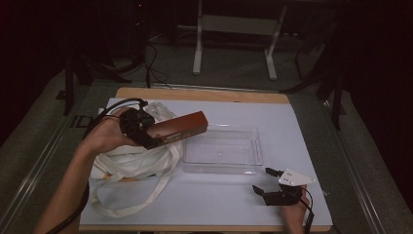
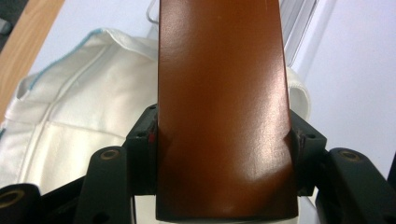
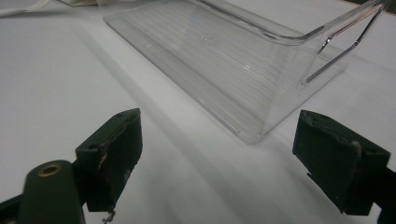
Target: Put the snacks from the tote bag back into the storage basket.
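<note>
Your left gripper (image 1: 146,131) clamps the long reddish-brown box (image 1: 181,127), pointing right toward the centre's clear plastic tray (image 1: 222,166).

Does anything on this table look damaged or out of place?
The right gripper has worn jaws: its pads look chipped and frayed along the edges. Otherwise nothing stands out; the clear tray sits flat and empty.

Bare white table (image 1: 219,195) before the clear tray (image 1: 221,151) (cloth bag (image 1: 131,163) beside)
</note>
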Action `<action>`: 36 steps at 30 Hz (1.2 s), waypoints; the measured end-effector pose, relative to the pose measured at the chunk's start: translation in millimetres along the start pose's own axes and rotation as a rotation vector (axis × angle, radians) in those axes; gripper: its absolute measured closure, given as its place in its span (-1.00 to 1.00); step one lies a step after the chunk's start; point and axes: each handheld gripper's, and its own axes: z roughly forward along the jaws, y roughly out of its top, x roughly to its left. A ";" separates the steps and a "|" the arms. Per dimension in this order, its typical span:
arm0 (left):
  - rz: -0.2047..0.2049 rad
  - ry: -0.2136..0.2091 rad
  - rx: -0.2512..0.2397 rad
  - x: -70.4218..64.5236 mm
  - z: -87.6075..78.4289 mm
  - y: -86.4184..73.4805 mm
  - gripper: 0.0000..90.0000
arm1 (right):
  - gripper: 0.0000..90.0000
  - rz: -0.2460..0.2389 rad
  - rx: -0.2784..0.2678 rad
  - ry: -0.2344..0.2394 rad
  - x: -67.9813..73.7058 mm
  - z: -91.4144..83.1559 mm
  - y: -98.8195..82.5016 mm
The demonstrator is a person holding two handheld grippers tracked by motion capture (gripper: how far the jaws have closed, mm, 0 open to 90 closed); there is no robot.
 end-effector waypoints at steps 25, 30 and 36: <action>0.067 -0.011 -0.011 -0.2 5.1 19.8 -0.04 | -0.65 0.006 -0.007 0.002 -0.4 -0.6 -0.3; 0.079 -0.013 -0.015 -1.2 5.9 23.4 -0.04 | -0.65 0.004 -0.007 0.002 -0.3 -0.5 -0.3; 0.096 -0.014 -0.017 -1.0 6.6 27.5 -0.04 | -0.65 0.004 -0.008 0.002 -0.4 -0.6 -0.3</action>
